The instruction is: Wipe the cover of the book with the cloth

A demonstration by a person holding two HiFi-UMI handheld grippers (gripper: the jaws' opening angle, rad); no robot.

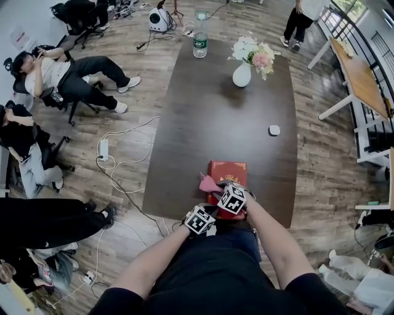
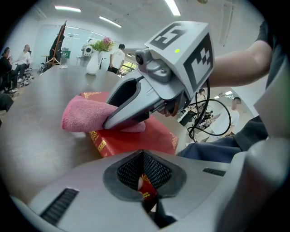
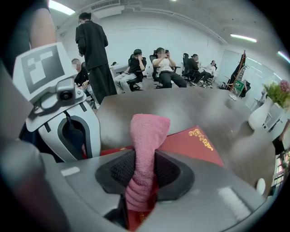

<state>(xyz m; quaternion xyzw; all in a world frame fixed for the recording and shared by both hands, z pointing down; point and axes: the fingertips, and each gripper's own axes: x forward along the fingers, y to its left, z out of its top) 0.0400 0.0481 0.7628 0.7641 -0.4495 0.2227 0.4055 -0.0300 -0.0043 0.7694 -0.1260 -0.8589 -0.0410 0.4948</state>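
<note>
Here, cloth (image 3: 147,136) lengthwise in R claw (image 3: 144,174) (atop book (image 3: 195,143)), L claw (image 2: 144,176) clamps book

It is looking like an open-plan office: seated people (image 1: 58,72) are lounging in black swivel chairs (image 1: 79,15), a white power strip (image 1: 103,149) and loose cables (image 1: 123,178) are trailing over the wood-plank floor (image 1: 320,160) beside a long dark brown table (image 1: 209,129), and ceiling strip lights (image 3: 61,7) are glowing.
</note>
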